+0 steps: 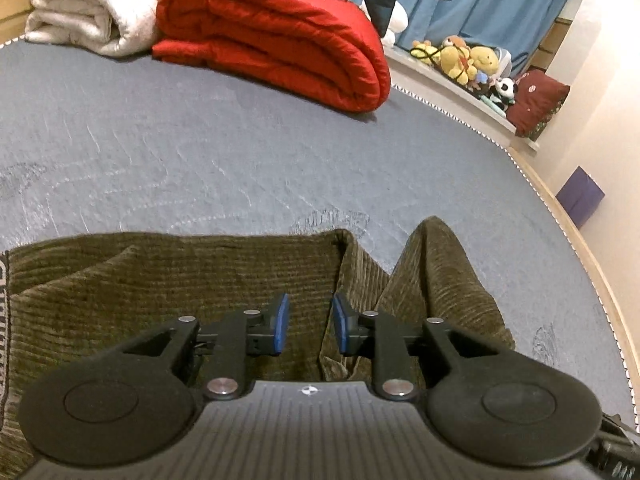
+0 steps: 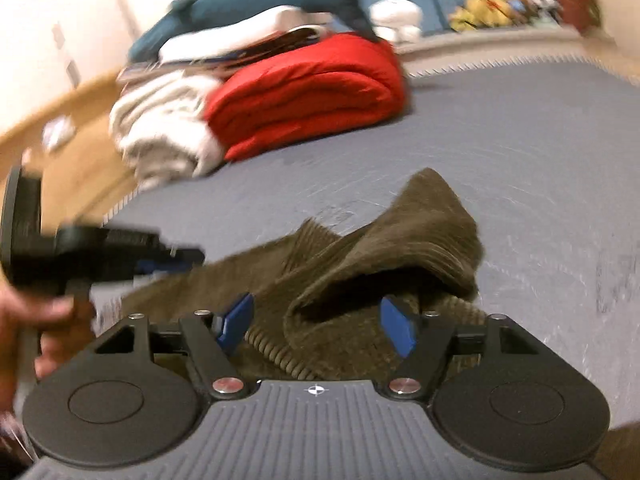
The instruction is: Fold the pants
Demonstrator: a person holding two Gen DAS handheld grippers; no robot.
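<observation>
Olive-brown corduroy pants lie crumpled on the grey-blue bed cover. In the left wrist view my left gripper hovers over them, its blue pads a small gap apart with only the cloth below showing between them. A raised fold of the pants stands just to its right. In the right wrist view my right gripper is wide open above a humped fold of the pants, its pads clear of the cloth. The left gripper, held by a hand, shows blurred at the left.
A folded red quilt and a rolled white blanket sit at the far side of the bed. Plush toys line a ledge beyond. A purple box stands on the floor past the bed's right edge.
</observation>
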